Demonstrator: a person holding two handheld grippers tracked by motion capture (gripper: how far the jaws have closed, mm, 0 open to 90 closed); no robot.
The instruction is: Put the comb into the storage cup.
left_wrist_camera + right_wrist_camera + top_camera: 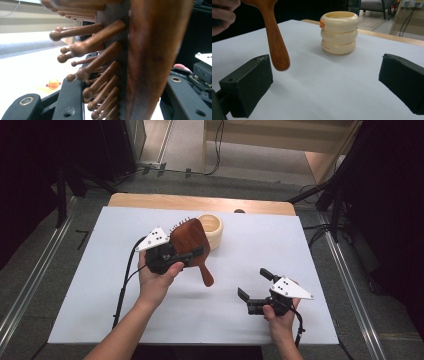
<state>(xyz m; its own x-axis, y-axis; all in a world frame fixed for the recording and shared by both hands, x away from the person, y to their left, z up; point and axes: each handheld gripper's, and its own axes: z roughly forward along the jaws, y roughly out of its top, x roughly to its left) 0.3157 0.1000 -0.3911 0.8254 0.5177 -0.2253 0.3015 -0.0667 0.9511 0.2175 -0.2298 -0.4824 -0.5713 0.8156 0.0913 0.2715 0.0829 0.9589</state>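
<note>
A dark wooden paddle hairbrush (190, 239) hangs tilted above the white table cover, its handle (206, 276) pointing down toward me. My left gripper (192, 255) is shut on the brush head. In the left gripper view the wooden bristle pins (100, 65) and the brush back (152, 50) sit between the two black jaws. My right gripper (253, 283) rests low at the front right, open, with nothing between its jaws. In the right gripper view (325, 85) the brush handle (275, 42) hangs at upper left, apart from the jaws.
A cream ribbed cup (212, 230) stands just behind the brush, with a small orange knob (322, 23) on its side. The white cover (300, 250) lies over a wooden table (200, 201). Dark stands and cables surround the table.
</note>
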